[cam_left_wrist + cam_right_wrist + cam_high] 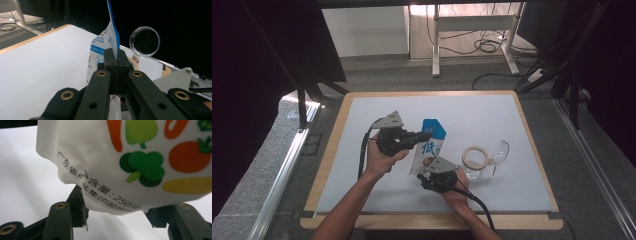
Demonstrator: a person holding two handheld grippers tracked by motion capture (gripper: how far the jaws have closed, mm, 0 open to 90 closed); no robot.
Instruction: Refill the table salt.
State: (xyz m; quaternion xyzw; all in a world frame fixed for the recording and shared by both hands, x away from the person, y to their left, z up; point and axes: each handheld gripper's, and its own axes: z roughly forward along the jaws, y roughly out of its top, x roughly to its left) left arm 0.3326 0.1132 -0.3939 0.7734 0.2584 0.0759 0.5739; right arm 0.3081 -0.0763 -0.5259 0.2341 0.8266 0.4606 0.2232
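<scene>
The pouch [429, 147] stands near the middle of the bench [362, 107], with open white surface beyond and left of it. The left tool [424, 135] pinches its thin blue top edge, jaws tight together. The right tool [426, 175] brackets its soft, crinkled bottom corner, jaws half-wide. Right of the pouch, just beside it, sit a clear glass jar [474, 162] and a tipped wine glass [499, 152].

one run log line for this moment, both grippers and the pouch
left gripper: shut on pouch top edge | right gripper: jaws around pouch bottom, grip unclear | pouch: upright on table | glass jar: beside pouch, untouched
</scene>
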